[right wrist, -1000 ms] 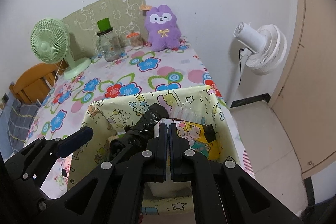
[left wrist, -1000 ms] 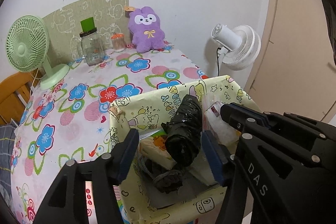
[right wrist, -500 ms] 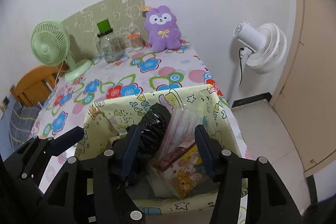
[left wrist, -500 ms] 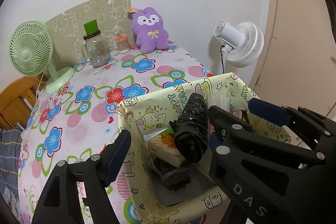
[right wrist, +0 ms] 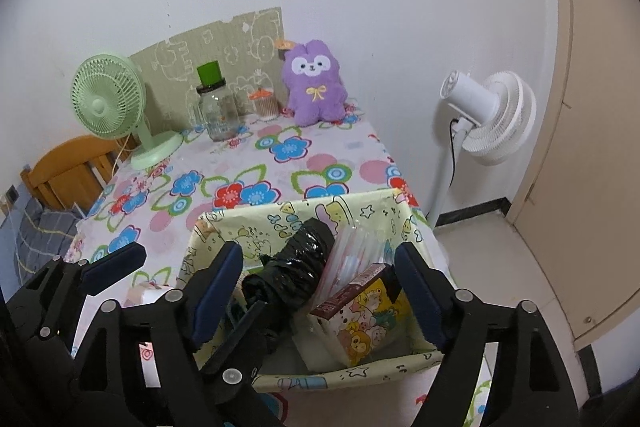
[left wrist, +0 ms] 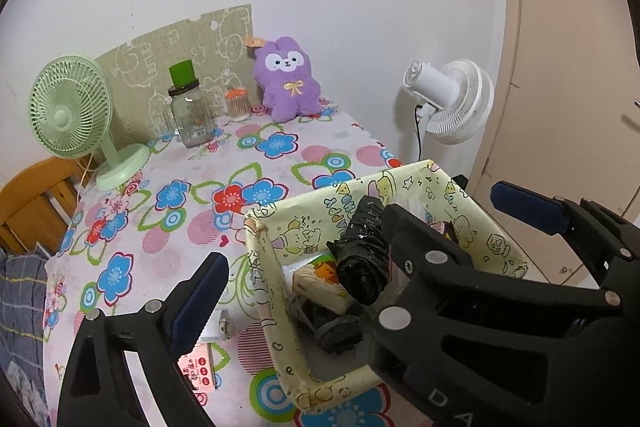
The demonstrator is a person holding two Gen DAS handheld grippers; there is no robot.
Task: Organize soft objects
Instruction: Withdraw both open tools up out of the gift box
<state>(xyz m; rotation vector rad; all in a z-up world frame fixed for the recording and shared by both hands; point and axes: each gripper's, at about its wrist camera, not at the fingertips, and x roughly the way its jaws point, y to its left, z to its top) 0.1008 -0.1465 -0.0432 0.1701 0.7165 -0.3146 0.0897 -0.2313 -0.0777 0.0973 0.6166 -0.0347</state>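
Right wrist: box (right wrist: 224, 227) holds black roll (right wrist: 298, 263) (upright-ish).

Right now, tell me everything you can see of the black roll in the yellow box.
The black roll looks like crinkled, glossy plastic film wound into a fat cylinder, a loose flap at its near end. It lies tilted inside the yellow box, far end propped against the back wall, near end low among dark items. A clear pink-striped packet rests against its right side. Neither open gripper touches it.

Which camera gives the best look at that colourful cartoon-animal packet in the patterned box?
The right wrist view: the colourful cartoon-animal packet shows its printed face between the open tool's fingers. In the left wrist view a black tool hides it.
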